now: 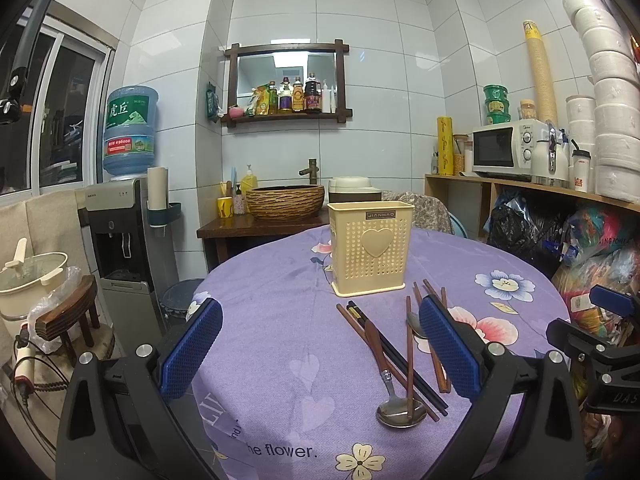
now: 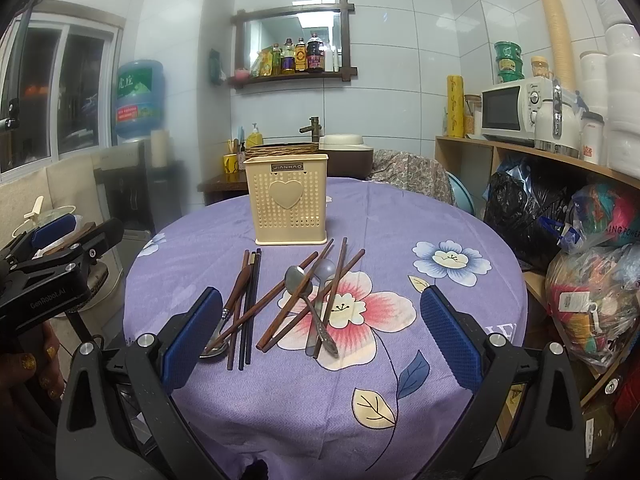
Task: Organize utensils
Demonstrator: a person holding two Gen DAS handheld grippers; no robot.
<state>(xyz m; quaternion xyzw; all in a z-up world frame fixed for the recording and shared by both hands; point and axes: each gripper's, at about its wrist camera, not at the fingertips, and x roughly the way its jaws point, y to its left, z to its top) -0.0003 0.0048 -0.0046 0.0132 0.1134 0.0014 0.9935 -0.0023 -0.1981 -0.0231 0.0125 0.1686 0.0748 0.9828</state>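
A cream perforated utensil holder with a heart on its front stands upright on the round table. In front of it lie loose utensils: brown chopsticks, black chopsticks, a wooden-handled spoon and two metal spoons. My left gripper hovers open over the table's near edge, the utensils just inside its right finger. My right gripper hangs open above the pile's near ends. Neither holds anything.
The table wears a purple flowered cloth. A water dispenser and a pot on a stool stand at the left. A shelf with a microwave and bags crowds the right. A hand holds the left gripper.
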